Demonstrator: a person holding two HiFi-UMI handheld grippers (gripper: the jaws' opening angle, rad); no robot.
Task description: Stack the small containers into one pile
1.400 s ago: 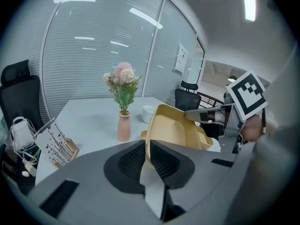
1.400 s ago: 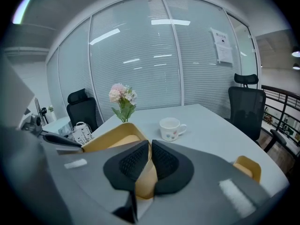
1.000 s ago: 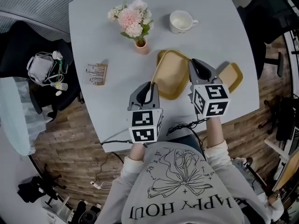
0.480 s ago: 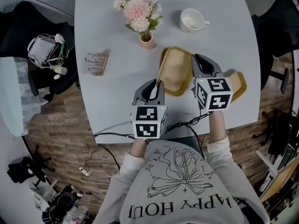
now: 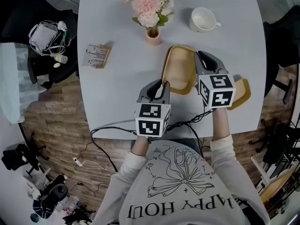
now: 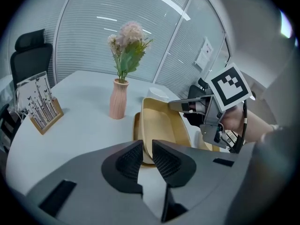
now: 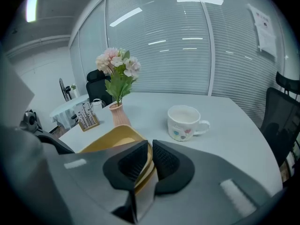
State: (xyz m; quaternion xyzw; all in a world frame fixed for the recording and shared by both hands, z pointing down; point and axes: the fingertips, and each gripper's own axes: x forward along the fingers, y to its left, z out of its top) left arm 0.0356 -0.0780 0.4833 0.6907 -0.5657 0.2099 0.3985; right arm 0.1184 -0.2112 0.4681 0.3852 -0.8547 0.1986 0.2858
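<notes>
A yellow container (image 5: 179, 69) lies mid-table, nested in a second one whose rim (image 6: 136, 125) shows just outside it. My left gripper (image 5: 160, 84) sits at its near-left rim; the jaws (image 6: 146, 146) are opening, with the thin rim in the gap and the pads not pressing on it. My right gripper (image 5: 202, 56) is at the far-right rim, and its pads (image 7: 149, 150) still pinch the layered yellow edge while the jaws start opening. Another yellow container (image 5: 242, 93) lies to the right, half hidden under the right gripper's marker cube.
On the grey table (image 5: 117, 97) stand a pink vase of flowers (image 5: 153, 35), a white cup (image 5: 204, 19) behind the containers, and a wooden card holder (image 5: 97, 56) at the left. The table's near edge runs just under both grippers. A chair with cables (image 5: 44, 36) stands off the left side.
The head camera has drifted, so the table sits higher and further right in view. Both grippers stay at the same rims of the yellow container, which has not visibly moved.
</notes>
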